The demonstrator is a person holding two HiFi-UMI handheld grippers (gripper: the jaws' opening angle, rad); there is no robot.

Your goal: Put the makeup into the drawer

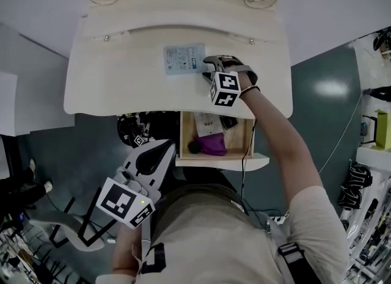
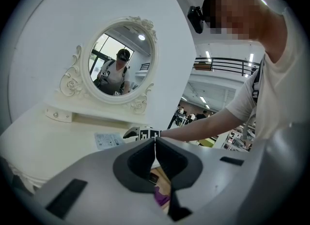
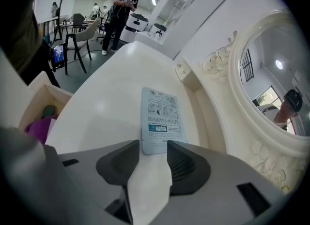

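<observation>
Left gripper (image 2: 155, 146) jaws together, right gripper (image 3: 153, 146) jaws pinching sachet (image 3: 162, 115), open drawer (image 1: 184, 136) holds purple item (image 1: 212, 145)

I see the packet (image 1: 183, 58) lying flat on the dressing table (image 1: 110, 84), in front of the mirror (image 2: 121, 59) that stands at the table's back. One end of the packet sits between the jaws of my right gripper (image 1: 208, 63). The drawer (image 1: 184, 136) stands open below the table's front edge, and my left gripper (image 1: 164, 148) is just left of it.
</observation>
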